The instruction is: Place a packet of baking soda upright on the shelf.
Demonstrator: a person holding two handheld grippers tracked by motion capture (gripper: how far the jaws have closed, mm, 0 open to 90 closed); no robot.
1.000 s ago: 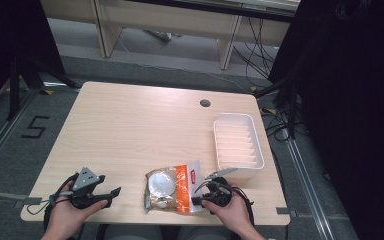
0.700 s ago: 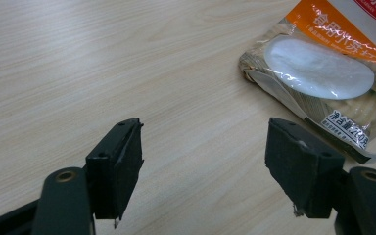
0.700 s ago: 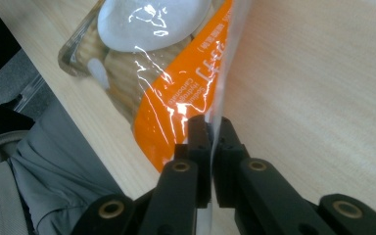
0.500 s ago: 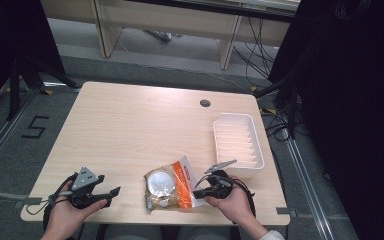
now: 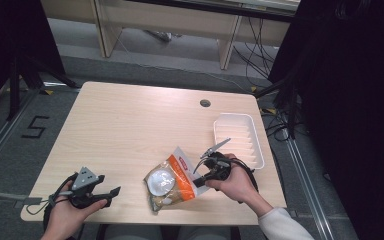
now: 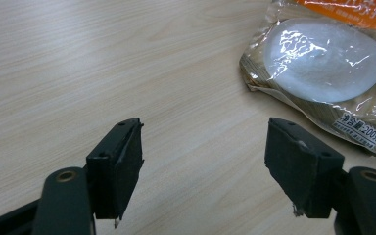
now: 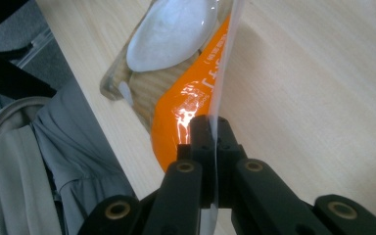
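Observation:
A clear snack bag [image 5: 172, 182] with an orange label and a round white piece inside lies near the table's front edge, its right end raised. My right gripper [image 5: 198, 180] is shut on that end. In the right gripper view the jaws [image 7: 209, 132] pinch the clear sealed edge, and the bag [image 7: 176, 58] hangs away towards the table edge. My left gripper [image 5: 111, 193] rests at the front left, open, pointing right towards the bag. In the left gripper view its jaws [image 6: 203, 169] stand wide apart over bare wood, with the bag [image 6: 323, 63] at the upper right.
A white ribbed tray [image 5: 238, 137] stands empty at the right edge of the wooden table [image 5: 130, 125], just beyond my right hand. A small round hole [image 5: 205, 103] is in the tabletop at the back. Grey clothing [image 7: 73, 161] shows past the front edge.
My right gripper has closed on the bag's right edge and risen, lifting that end and tilting the bag. The left gripper has stayed where it was.

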